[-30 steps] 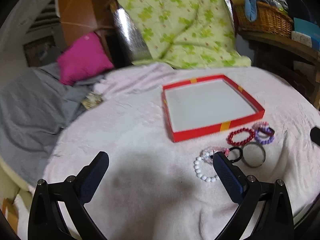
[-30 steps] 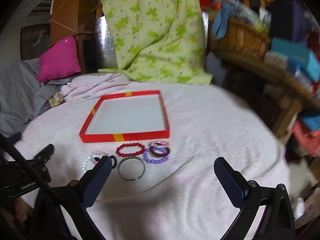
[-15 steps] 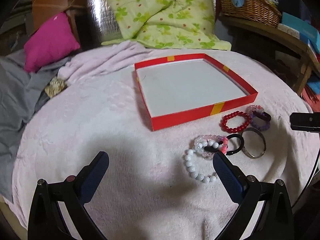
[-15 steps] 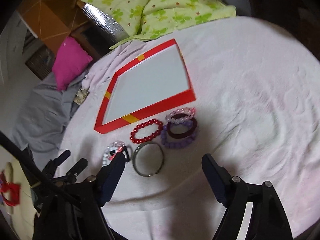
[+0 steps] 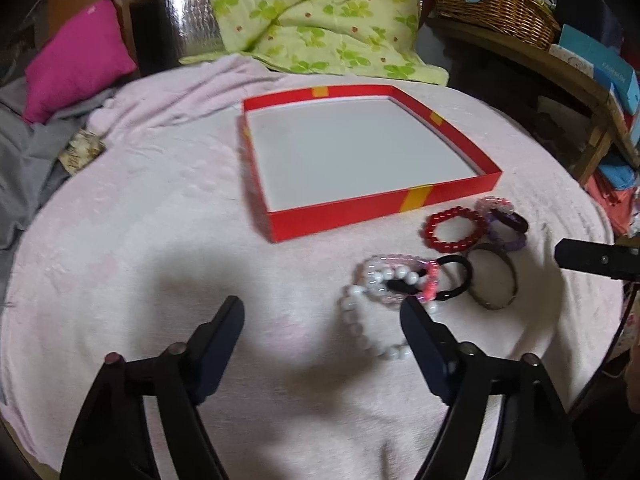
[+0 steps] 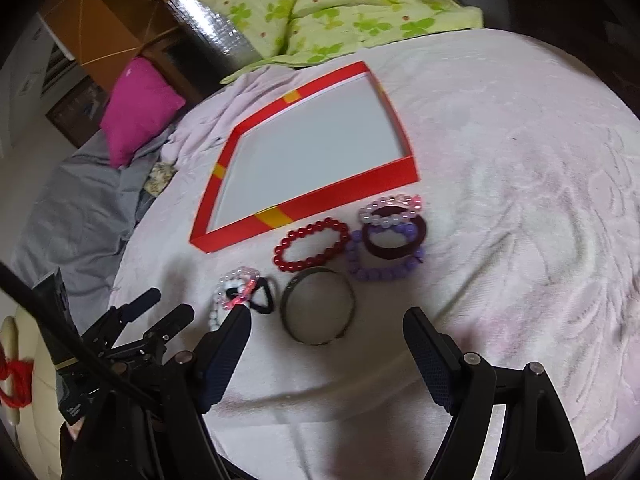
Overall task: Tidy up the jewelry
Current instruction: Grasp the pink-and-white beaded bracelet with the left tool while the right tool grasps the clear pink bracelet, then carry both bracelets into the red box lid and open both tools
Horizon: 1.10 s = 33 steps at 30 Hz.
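A shallow red box (image 5: 352, 210) with a white floor lies on the pink cloth. In front of it lie a red bead bracelet (image 5: 452, 230), a purple one (image 5: 508, 242), a metal bangle (image 5: 512, 276), a black hair tie (image 5: 464, 270) and a white bead bracelet (image 5: 352, 320). My left gripper (image 5: 320, 314) hovers over the cloth, its jaws closing, with the white beads just inside its right finger and untouched. My right gripper (image 6: 326, 316) is open above the metal bangle (image 6: 288, 308), near the red beads (image 6: 310, 250) and the box (image 6: 304, 216).
A green flowered quilt (image 5: 320, 12) and a magenta pillow (image 5: 76, 60) lie behind the round table. A wicker basket (image 5: 492, 4) and blue boxes stand on a shelf at the right. Grey fabric (image 6: 72, 216) hangs at the left. The left gripper (image 6: 156, 308) shows beside my right one.
Both grippers have sunk toward the cloth and tipped downward, so the bracelets look larger. The jaws of both grippers stand narrower than a second ago.
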Available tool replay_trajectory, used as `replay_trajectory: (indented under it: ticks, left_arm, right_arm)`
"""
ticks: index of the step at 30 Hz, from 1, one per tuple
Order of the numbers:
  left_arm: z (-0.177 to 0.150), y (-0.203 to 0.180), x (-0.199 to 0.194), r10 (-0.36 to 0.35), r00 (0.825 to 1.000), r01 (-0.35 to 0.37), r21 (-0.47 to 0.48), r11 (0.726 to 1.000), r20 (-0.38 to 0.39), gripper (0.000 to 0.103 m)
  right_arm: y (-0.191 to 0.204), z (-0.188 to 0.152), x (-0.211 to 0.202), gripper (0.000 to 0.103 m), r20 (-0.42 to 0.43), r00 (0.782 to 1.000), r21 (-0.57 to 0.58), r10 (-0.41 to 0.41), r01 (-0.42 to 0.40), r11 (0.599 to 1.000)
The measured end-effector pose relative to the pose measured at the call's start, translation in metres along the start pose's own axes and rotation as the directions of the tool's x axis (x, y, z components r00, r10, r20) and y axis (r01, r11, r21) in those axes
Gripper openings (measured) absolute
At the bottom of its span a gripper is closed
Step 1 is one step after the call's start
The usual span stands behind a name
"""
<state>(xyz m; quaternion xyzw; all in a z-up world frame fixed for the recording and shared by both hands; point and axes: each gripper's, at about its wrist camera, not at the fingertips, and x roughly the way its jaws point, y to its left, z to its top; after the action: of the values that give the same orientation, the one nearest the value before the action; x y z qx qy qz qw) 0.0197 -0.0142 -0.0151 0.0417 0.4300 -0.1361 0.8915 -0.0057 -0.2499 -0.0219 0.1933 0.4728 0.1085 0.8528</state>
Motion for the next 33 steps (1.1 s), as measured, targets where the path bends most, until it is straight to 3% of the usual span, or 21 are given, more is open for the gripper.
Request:
replay_trajectory:
  ticks: [5, 13, 15, 20, 22, 26, 29, 31, 33]
  left_arm:
    - [0.006, -0.011, 0.015, -0.055, 0.998, 0.054, -0.021, 0.998, -0.03, 0.073]
    - [0.012, -0.012, 0.037, -0.127, 0.989, 0.121, -0.076, 0.99, -0.082, 0.034]
    - [0.013, -0.011, 0.037, -0.136, 0.988, 0.13, -0.083, 0.988, -0.075, 0.015]
    - [0.014, -0.006, 0.034, -0.151, 0.987, 0.146, -0.079, 0.986, -0.056, 0.01]
    - [0.013, -0.003, 0.035, -0.152, 0.987, 0.148, -0.074, 0.986, -0.052, 0.01]
    - [0.012, 0.002, 0.035, -0.143, 0.988, 0.139, -0.066, 0.988, -0.053, 0.009]
    - [0.011, 0.008, 0.033, -0.135, 0.99, 0.132, -0.067, 0.989, -0.046, 0.009]
    - [0.01, 0.014, 0.031, -0.123, 0.992, 0.12, -0.07, 0.99, -0.041, 0.009]
    - [0.008, 0.022, 0.029, -0.114, 0.993, 0.111, -0.081, 0.991, -0.039, 0.009]
  right_arm:
    - [-0.013, 0.001, -0.005, 0.081, 0.026, 0.999, 0.039, -0.018, 0.017, 0.999]
    - [-0.037, 0.025, -0.001, 0.081, 0.036, 0.999, 0.11, -0.022, 0.018, 0.994]
    - [-0.041, 0.036, 0.002, 0.081, 0.05, 0.999, 0.132, -0.007, 0.001, 0.991]
    - [-0.055, 0.057, 0.022, 0.079, 0.034, 0.999, 0.207, 0.03, -0.036, 0.978]
    - [-0.061, 0.061, 0.032, 0.067, 0.019, 0.999, 0.246, 0.048, -0.051, 0.968]
    - [-0.066, 0.069, 0.044, 0.063, 0.024, 0.999, 0.281, 0.046, -0.051, 0.958]
    - [-0.061, 0.075, 0.057, 0.039, -0.008, 0.999, 0.255, 0.045, -0.041, 0.966]
    - [-0.054, 0.073, 0.065, 0.019, -0.039, 0.999, 0.22, -0.006, 0.014, 0.975]
    - [-0.05, 0.07, 0.064, 0.012, -0.045, 0.999, 0.194, -0.031, 0.039, 0.98]
